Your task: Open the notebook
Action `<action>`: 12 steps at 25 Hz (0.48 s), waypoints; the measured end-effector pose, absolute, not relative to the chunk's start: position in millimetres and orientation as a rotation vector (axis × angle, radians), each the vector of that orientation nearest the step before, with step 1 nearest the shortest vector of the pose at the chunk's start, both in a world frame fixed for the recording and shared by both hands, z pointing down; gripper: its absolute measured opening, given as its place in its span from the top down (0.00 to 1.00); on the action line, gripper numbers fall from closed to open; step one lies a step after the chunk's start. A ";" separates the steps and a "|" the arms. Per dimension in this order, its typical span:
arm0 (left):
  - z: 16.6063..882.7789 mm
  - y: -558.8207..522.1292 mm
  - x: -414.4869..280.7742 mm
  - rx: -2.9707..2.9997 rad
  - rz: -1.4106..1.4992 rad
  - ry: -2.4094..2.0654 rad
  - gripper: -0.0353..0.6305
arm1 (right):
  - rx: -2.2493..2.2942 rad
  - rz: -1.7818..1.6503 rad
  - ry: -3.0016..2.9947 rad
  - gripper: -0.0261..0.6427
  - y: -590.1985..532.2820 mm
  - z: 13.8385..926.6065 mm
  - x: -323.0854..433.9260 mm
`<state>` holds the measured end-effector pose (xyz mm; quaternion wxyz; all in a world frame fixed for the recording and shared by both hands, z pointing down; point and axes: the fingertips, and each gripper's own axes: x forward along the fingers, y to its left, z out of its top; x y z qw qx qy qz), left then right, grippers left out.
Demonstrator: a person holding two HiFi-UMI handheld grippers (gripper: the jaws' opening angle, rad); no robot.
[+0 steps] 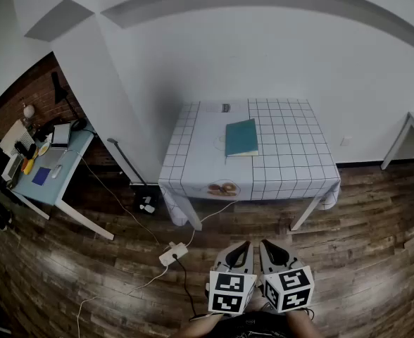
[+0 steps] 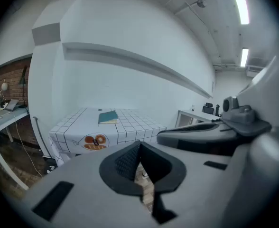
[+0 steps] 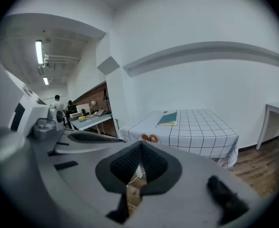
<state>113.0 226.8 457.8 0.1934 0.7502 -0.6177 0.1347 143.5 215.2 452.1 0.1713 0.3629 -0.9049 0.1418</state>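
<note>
Jaws of the left gripper [image 1: 241, 248] are pressed together at the tips, and its own view shows the dark ribbed pads [image 2: 128, 159] meeting with nothing between them. Just to its right, the right gripper [image 1: 269, 247] has its jaws fully closed too, and they are likewise empty in its own view. Both grippers are held side by side at the bottom of the head view, close to the person's body. Their marker cubes [image 1: 229, 292] almost touch each other. Each gripper points forward and slightly downward, out over the wooden floor [image 1: 376, 245] towards the room ahead.

At the far left stands a cluttered blue worktop [image 1: 66, 166] against a brick wall, strewn with small items too small to name. Nearer the middle, a white power strip [image 1: 173, 253] lies on the floor just left of the grippers, with a cable running off from each end.

Straight ahead, and well apart from both grippers, is the worktop [image 1: 291, 153] under a white cloth with a black grid. A doughnut print [image 1: 223, 188] shows on the front drop of the cloth. The teal notebook [image 1: 241, 137] lies flat and closed on this worktop, near its centre, with its spine towards the left and pale page edges showing along its near side. Both gripper views show the same closed notebook in the distance beyond the jaw tips. At the far right edge, a white table [image 1: 411, 129] stands by the wall.
</note>
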 end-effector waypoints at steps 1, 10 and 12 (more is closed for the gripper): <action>458.1 228.6 111.3 2.105 0.377 -1.732 0.93 | 1.035 0.405 -2.570 0.94 216.8 452.2 142.5; 463.6 234.7 104.9 2.102 0.366 -1.708 0.93 | 1.058 0.398 -2.566 0.94 221.3 454.1 137.0; 463.0 232.8 105.9 2.108 0.366 -1.704 0.93 | 1.056 0.395 -2.564 0.94 219.8 454.2 136.5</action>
